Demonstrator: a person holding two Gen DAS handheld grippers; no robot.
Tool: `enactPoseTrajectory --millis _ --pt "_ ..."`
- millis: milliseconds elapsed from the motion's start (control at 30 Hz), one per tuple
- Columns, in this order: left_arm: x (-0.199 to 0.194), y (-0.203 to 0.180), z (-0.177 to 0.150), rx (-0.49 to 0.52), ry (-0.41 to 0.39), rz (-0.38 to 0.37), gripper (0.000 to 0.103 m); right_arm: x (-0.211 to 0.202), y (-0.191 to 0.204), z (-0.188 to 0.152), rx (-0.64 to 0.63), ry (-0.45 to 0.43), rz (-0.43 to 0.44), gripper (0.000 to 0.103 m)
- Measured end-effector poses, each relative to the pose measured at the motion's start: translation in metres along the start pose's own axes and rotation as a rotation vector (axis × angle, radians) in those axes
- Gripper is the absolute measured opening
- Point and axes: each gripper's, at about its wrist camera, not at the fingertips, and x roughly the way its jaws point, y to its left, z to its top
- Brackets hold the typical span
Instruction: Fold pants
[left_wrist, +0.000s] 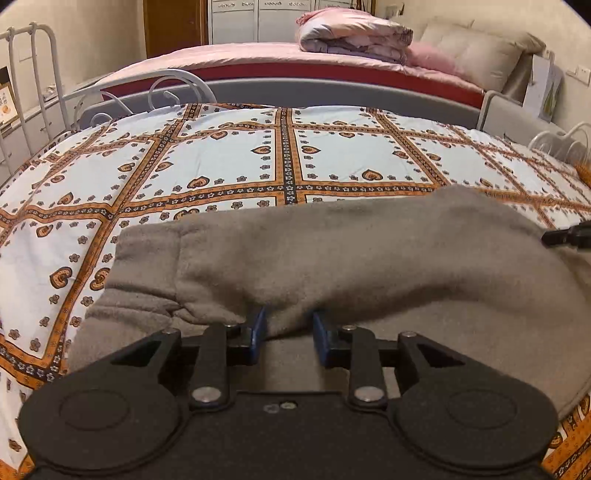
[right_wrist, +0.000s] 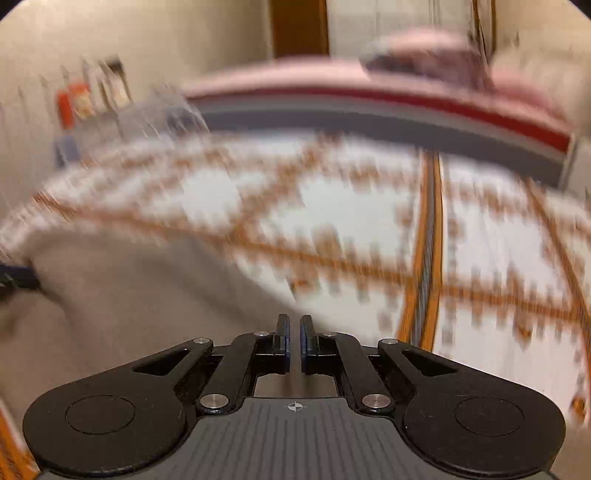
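On patterned bedspread: grey pants lie folded over, w/ cuff end at left. Your left gripper sits at near fold edge, jaws slightly apart, fabric betw. them, grip unclear. Your right gripper clenched, nothing held, over pants edge; view blurred.

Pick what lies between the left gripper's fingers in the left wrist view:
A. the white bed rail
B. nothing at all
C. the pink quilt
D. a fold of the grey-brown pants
D: the left gripper has its blue fingers on either side of a fold of the grey-brown pants, which lie on the patterned bedspread.
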Motion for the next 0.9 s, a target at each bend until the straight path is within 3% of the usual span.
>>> enactPoseTrajectory --millis 67,133,233,367,467,533,600,633,700,733,800,900 --pt "-0.011 0.000 0.005 -0.028 -0.018 0.001 0.019 -0.005 -0.005 -0.009 -0.003 -0.043 0.006 0.004" --pt "-0.022 0.000 0.003 -0.039 -0.060 -0.009 0.035 -0.027 -0.013 -0.008 0.026 -0.096 -0.004 0.004" --pt "-0.012 -0.004 -0.006 0.014 -0.013 -0.010 0.037 -0.058 -0.042 -0.022 0.013 -0.142 -0.073 0.004" --pt "-0.010 -0.004 -0.011 0.052 -0.002 -0.023 0.037 -0.065 -0.114 -0.056 0.046 -0.015 -0.188 0.004" --pt "-0.015 -0.002 -0.011 0.024 -0.019 -0.046 0.042 -0.107 -0.165 -0.069 0.229 -0.076 -0.233 0.004" --pt "-0.018 -0.003 -0.013 0.034 -0.021 -0.058 0.049 -0.155 -0.203 -0.083 0.417 -0.181 -0.224 0.004" --pt "-0.019 -0.006 -0.017 0.074 -0.017 -0.056 0.051 -0.199 -0.227 -0.101 0.510 -0.248 -0.272 0.005" --pt "-0.020 -0.008 -0.019 0.091 -0.019 -0.056 0.052 -0.218 -0.237 -0.112 0.539 -0.264 -0.299 0.008" --pt "-0.023 -0.009 -0.021 0.095 -0.020 -0.061 0.052 -0.252 -0.256 -0.138 0.603 -0.269 -0.341 0.041" --pt "-0.025 -0.008 -0.021 0.085 -0.021 -0.066 0.053 -0.264 -0.261 -0.152 0.629 -0.264 -0.364 0.071" --pt "-0.030 -0.006 -0.020 0.057 -0.023 -0.069 0.054 -0.283 -0.267 -0.177 0.661 -0.262 -0.387 0.073" --pt "-0.036 -0.005 -0.018 0.001 -0.028 -0.072 0.063 -0.303 -0.274 -0.205 0.757 -0.274 -0.357 0.073"
